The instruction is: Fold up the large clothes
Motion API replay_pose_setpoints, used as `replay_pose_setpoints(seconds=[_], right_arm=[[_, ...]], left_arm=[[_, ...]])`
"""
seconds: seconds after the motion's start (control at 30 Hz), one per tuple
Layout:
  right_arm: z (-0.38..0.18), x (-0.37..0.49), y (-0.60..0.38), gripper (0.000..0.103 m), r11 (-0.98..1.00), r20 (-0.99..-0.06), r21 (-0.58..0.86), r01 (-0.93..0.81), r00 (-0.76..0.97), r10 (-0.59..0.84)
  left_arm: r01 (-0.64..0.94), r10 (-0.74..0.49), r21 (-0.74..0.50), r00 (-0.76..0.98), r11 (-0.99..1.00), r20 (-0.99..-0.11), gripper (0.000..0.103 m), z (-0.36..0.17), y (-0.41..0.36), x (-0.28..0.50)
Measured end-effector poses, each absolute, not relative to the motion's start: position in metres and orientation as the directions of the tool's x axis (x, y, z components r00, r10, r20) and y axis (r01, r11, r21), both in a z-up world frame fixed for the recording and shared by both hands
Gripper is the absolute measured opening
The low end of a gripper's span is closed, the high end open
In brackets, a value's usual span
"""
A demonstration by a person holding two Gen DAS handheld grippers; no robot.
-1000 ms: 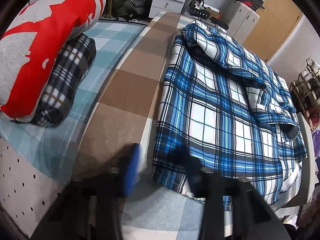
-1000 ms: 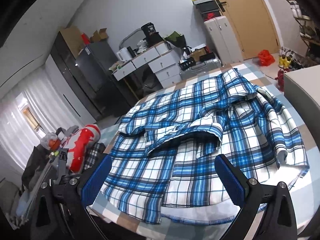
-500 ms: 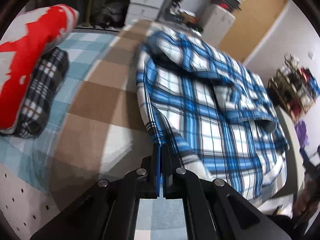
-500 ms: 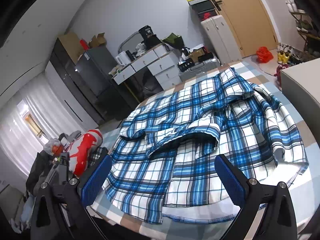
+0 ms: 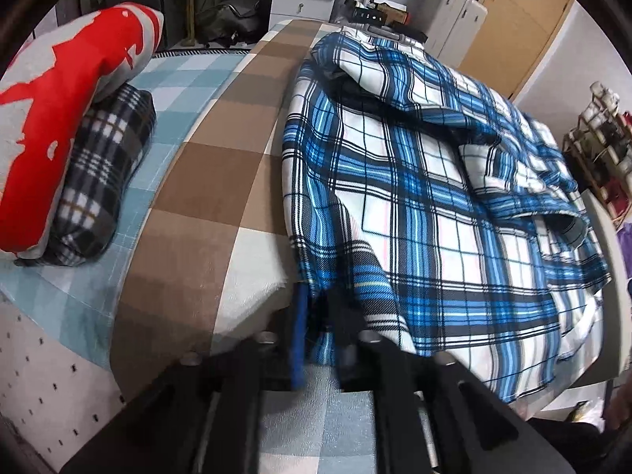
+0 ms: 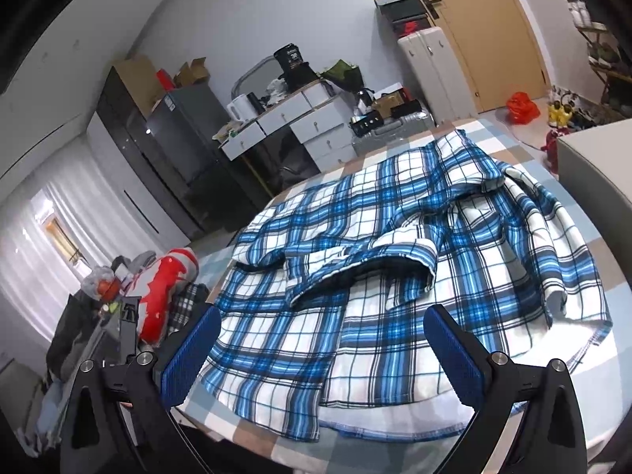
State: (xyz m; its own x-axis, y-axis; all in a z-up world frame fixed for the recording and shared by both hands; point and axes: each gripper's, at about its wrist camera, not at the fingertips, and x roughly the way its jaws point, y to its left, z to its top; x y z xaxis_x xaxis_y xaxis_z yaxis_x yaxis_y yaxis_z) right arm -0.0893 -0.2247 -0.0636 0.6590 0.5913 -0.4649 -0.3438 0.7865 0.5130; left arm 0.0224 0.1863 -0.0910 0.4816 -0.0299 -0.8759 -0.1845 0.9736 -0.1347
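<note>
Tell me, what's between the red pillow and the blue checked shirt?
Only bare checked bedcover, brown and light-blue squares, lies between the red pillow and the blue checked shirt. The left wrist view shows it best.

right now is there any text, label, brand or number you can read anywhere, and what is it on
"36": that is how the large white number on the black box atop the white drawer unit seems to read; the smaller print around it is blurred.
Sticker on the dark fridge: too small to read.
Plaid shirt, red and white cushion: no lettering visible.
</note>
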Motion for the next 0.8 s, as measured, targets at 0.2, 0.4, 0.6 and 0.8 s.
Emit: replay_pose_setpoints(seconds=[0.2, 0.4, 0.6, 0.8], right_arm=[[-0.070, -0.082, -0.221, 0.103, 0.783, -0.486, 0.524, -0.334, 0.638, 0.597], [-0.075, -0.077, -0.217, 0.103, 0.796, -0.509, 0.515, -0.318, 0.634, 0.583], [-0.078, -0.073, -0.215, 0.103, 0.794, -0.522, 0.519, -0.315, 0.619, 0.587], [-0.078, -0.073, -0.212, 0.103, 0.787, -0.517, 0.522, -0.328, 0.612, 0.598]], left_arm=[[-0.189, 0.030, -0.070, 0.479, 0.979, -0.877, 0.062, -0.091, 0.181, 0.022], [-0.182, 0.074, -0.011, 0.450, 0.983, -0.890, 0.073, -0.096, 0.176, 0.026], [-0.139, -0.058, -0.138, 0.464, 0.981, -0.884, 0.073, -0.091, 0.176, 0.029], [-0.115, -0.195, -0.282, 0.480, 0.952, -0.855, 0.073, -0.086, 0.173, 0.032]])
